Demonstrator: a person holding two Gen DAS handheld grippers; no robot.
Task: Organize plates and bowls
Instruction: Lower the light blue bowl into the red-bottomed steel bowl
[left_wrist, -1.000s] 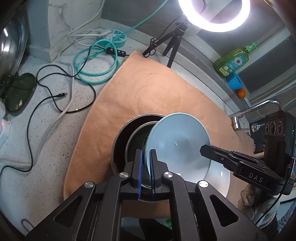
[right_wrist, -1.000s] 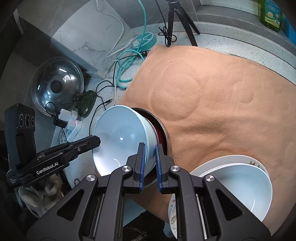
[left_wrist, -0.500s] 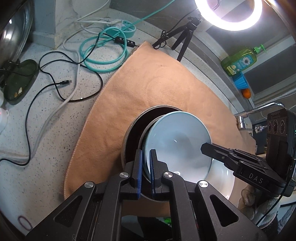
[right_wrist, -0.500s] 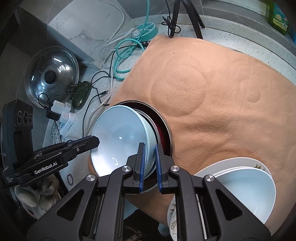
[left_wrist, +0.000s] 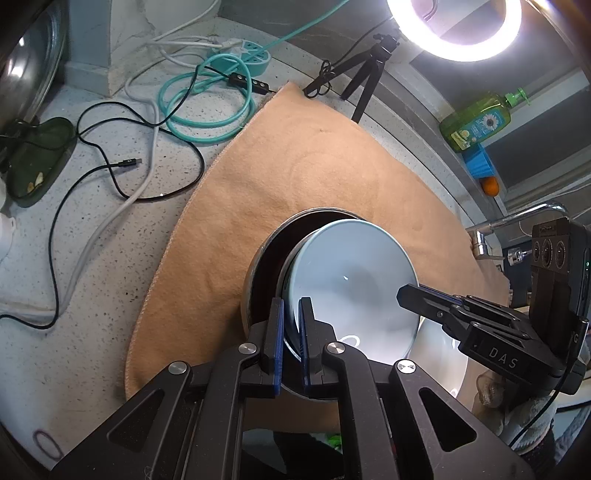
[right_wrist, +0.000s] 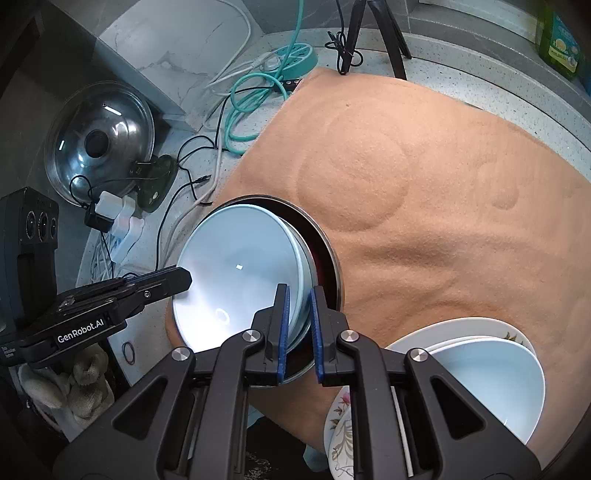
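Bench (left_wrist: 74, 332) with orange cloth (left_wrist: 295, 177), both wrist views. You hold one pale blue bowl (left_wrist: 351, 280) between two grippers, pinched at opposite sides of its rim: your left gripper (left_wrist: 291, 345) is closed on the rim nearest its own camera, and your right gripper (right_wrist: 298, 332) is closed on the opposite rim. Each gripper's blue pads clamp the thin bowl wall, so neither is nearer; the load is shared. The bowl sits tilted inside a dark, metal-rimmed bowl (left_wrist: 266, 266) resting on the cloth, with what looks like another pale rim nested just beneath it; you cannot count that layer with certainty. The coming move turns on this: the held bowl lies directly below and ahead of both grippers, its open face tipped toward the right gripper's side, and it must level out to seat in the stack.

Count, largest first: one cloth; one stack of white plates (right_wrist: 406, 339) and floral plates by the right gripper, number unclear; one pale bowl (right_wrist: 491, 384) on that stack; one dark bowl; one held bowl.
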